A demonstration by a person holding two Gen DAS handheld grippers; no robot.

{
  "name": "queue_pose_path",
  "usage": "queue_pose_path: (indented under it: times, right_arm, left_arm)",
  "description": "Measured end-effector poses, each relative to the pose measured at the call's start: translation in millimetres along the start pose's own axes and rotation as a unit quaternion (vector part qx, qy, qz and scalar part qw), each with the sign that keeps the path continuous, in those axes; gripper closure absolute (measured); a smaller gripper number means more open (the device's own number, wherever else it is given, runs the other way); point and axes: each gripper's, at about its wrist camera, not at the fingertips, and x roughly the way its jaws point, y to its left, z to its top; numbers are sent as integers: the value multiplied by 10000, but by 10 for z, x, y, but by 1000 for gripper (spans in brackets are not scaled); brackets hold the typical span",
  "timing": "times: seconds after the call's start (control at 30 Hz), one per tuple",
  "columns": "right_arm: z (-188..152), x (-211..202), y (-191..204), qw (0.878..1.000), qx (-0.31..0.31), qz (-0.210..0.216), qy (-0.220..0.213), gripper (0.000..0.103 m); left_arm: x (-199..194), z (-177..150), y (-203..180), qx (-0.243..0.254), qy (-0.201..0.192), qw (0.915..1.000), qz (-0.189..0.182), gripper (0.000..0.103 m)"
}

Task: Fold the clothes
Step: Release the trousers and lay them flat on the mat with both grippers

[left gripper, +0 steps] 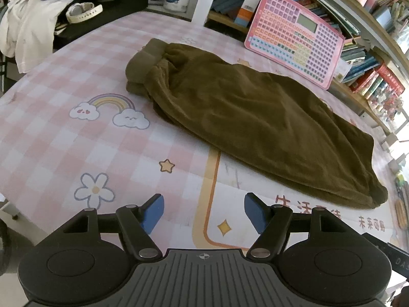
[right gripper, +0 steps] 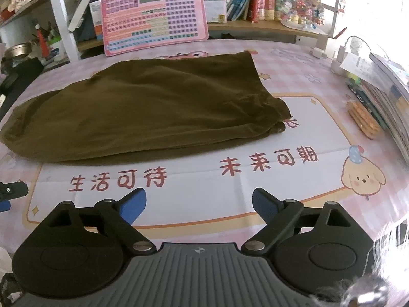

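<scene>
Left gripper [left gripper: 204,211]: released, blue pads [left gripper: 153,213] wide apart, nothing between them. It hovers over the counter [left gripper: 51,138] at the bottom centre of the left wrist view, short of the clothes.

Right gripper [right gripper: 199,206]: also released, jaws spread, empty, at bottom centre of the right wrist view, over the white panel with red Chinese lettering [right gripper: 117,179].

Task item: olive-brown trousers [left gripper: 242,117], lying flat on the counter, legs apparently stacked one on the other, fabric wrinkled. In the left wrist view they run diagonally from upper centre to lower right; ribbed cuffs [left gripper: 143,69] sit at the upper-centre end. In the right wrist view the trousers [right gripper: 143,112] fill the middle of the frame from the left edge to right of centre, well apart from the gripper tips.

Counter cover is pink-and-white check with a rainbow [left gripper: 110,110], flower [left gripper: 94,189] and star [left gripper: 166,165] print, plus a cartoon puppy [right gripper: 363,176] at right in the right wrist view.

Pink button board [right gripper: 153,15] leans upright against the bookshelf [right gripper: 268,0] behind the trousers, top centre. White clothing [left gripper: 23,33] piled upper left in the left wrist view. Stack of books [right gripper: 388,94] at the right edge in the right wrist view.
</scene>
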Motion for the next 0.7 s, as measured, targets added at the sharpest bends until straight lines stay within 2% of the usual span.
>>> queue_pose_path:
  times: [0.2,0.7]
  right_arm:
    - [67,76,0,10000,-3,-26,73,9]
    - [198,310,-19,9997,-101,-89,203,8]
  left_arm:
    - [85,88,25,-135,29,9999,45,32]
    - [281,434,242,-742,-242,9969,54,30]
